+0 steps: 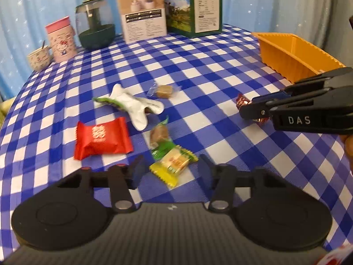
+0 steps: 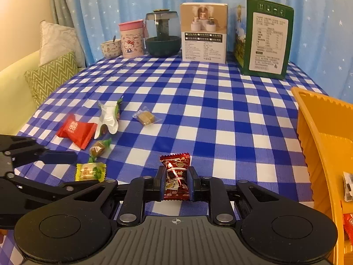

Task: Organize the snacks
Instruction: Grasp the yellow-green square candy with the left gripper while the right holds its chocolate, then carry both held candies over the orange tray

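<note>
My left gripper stands open low over the checked cloth, and a yellow candy lies between its fingers with small gaps on both sides. The right wrist view has the same candy at the left gripper's tips. My right gripper is shut on a dark red candy, also seen from the left. Loose on the cloth lie a red packet, a white-and-green wrapper, a brown candy in clear wrap and a green-wrapped candy. An orange bin stands at the right.
Along the far edge stand a small mug with a spoon, a pink cup, a dark green jar, a beige box and a green box. A sofa with cushions flanks the table's left. The bin holds a few snacks.
</note>
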### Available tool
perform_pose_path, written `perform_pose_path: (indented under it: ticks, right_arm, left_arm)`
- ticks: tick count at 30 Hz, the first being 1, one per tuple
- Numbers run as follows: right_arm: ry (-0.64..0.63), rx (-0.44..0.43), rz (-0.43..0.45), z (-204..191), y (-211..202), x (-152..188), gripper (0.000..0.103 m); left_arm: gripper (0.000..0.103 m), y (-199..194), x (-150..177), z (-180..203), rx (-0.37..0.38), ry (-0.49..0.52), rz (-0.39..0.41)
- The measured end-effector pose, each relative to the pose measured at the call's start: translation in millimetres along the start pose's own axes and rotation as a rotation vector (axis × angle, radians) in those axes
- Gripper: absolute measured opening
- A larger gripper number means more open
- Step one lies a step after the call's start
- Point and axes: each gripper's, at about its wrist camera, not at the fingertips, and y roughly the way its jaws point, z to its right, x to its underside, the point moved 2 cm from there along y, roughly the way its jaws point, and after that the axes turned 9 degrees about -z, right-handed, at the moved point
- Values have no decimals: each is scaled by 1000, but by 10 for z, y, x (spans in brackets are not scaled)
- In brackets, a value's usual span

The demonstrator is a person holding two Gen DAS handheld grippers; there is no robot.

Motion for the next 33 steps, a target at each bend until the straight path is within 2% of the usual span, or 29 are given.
perform_pose_path:
  ticks: [9, 11, 13, 14, 25, 33]
  right_arm:
    - [15, -20, -3, 22, -36, 21, 20]
    - [11, -23, 1, 5, -67, 32, 20]
    - [13, -26, -2, 8, -95, 56, 20]
    - [14, -27, -2, 11, -112, 70, 20]
    - [27, -30, 13, 54, -345, 183, 20]
    - [60, -22, 19, 80, -693, 400, 20]
  left_arm:
    - [33, -89, 43, 184, -29, 40, -37]
    - [28, -123, 71, 229, -28, 43, -43]
    - [27, -149, 98, 258, -28, 32, -45]
    - [22, -152, 112, 271, -22, 28, -50]
    - [20, -307, 188, 309, -62, -75, -57]
    - [20, -593, 166, 457, -79, -175, -21]
